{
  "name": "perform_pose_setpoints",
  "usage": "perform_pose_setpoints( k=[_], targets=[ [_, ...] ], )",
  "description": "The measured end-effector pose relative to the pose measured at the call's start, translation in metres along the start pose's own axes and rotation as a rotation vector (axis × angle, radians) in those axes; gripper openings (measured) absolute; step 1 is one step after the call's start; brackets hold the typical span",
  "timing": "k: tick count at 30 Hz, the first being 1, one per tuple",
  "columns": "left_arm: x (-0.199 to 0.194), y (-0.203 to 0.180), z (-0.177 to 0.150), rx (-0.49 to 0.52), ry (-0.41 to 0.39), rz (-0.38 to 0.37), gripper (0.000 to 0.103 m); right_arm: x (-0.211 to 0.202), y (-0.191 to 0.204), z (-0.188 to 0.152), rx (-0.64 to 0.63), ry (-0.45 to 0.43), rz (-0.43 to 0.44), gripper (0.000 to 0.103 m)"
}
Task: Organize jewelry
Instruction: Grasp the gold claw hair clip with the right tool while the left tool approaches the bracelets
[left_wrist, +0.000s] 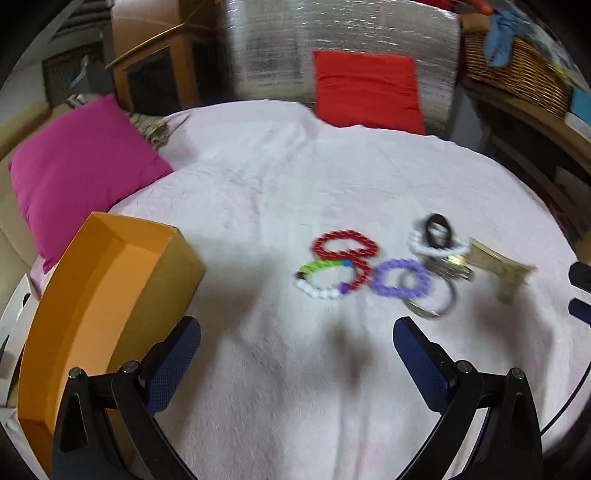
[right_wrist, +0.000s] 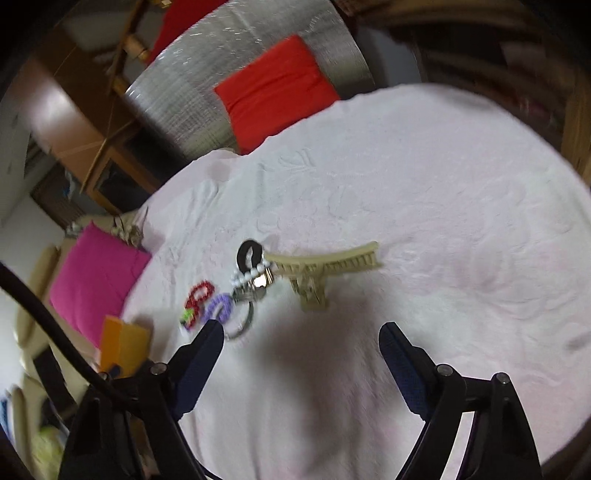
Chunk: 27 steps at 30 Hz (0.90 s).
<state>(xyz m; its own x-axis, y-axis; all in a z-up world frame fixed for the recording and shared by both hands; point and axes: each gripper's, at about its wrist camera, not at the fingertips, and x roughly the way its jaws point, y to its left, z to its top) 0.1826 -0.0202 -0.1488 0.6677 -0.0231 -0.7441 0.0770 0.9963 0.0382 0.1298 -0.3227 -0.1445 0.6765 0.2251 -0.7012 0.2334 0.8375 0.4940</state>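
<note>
Jewelry lies in a cluster on a pale pink bedspread (left_wrist: 280, 184): a red bead bracelet (left_wrist: 345, 245), a green, white and purple bead bracelet (left_wrist: 321, 278), a purple bracelet (left_wrist: 400, 278), a metal ring (left_wrist: 432, 295), a black band (left_wrist: 437, 230) on white beads, and a beige hair claw (left_wrist: 498, 267). An open orange box (left_wrist: 103, 295) stands at the left. My left gripper (left_wrist: 297, 343) is open and empty, just short of the bracelets. My right gripper (right_wrist: 301, 343) is open and empty, near the hair claw (right_wrist: 321, 271) and the metal ring (right_wrist: 242, 325).
A magenta pillow (left_wrist: 79, 173) lies at the bed's left edge and a red pillow (left_wrist: 365, 88) at the far edge against a silver panel. A wicker basket (left_wrist: 517, 70) and shelves stand at the right. The orange box also shows in the right wrist view (right_wrist: 123, 345).
</note>
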Motion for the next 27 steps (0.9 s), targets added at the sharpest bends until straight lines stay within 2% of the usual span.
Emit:
perform_pose_setpoints(
  k=[2,5,7,9,11,13,16,17,18,19,27],
  targets=[
    [0.01,0.005,0.004,-0.023,0.033,-0.01,0.103,0.016,0.0,0.009,0.015,0.018,-0.003,0.088],
    [0.021,0.008,0.006,-0.061,0.06,-0.026,0.103,0.038,0.0,0.015,0.036,0.051,-0.026,0.081],
    [0.024,0.002,0.004,-0.028,0.07,0.006,0.103,0.051,0.0,0.019,0.035,0.075,-0.049,0.075],
    [0.026,-0.005,0.001,0.003,0.075,0.025,0.103,0.061,0.001,0.021,0.031,0.085,-0.07,0.074],
    [0.027,-0.01,0.0,0.018,0.082,0.023,0.103,0.073,0.004,0.023,0.021,0.101,-0.095,0.071],
    [0.026,-0.017,-0.001,0.03,0.078,0.014,0.103,0.082,0.008,0.024,-0.021,0.103,-0.145,0.061],
    [0.022,-0.028,0.0,0.058,0.069,0.007,0.103,0.092,0.008,0.027,-0.049,0.105,-0.189,0.057],
    [0.021,-0.031,0.001,0.071,0.069,0.002,0.103,0.094,0.008,0.027,-0.054,0.113,-0.192,0.052],
    [0.021,-0.038,0.003,0.092,0.071,0.002,0.103,0.097,0.007,0.027,-0.058,0.12,-0.195,0.039],
    [0.021,-0.043,0.006,0.111,0.072,0.004,0.103,0.097,0.005,0.027,-0.06,0.124,-0.2,0.032],
    [0.017,-0.088,0.025,0.242,0.007,-0.061,0.103,0.069,-0.026,0.038,-0.009,0.048,-0.175,0.03]
  ],
)
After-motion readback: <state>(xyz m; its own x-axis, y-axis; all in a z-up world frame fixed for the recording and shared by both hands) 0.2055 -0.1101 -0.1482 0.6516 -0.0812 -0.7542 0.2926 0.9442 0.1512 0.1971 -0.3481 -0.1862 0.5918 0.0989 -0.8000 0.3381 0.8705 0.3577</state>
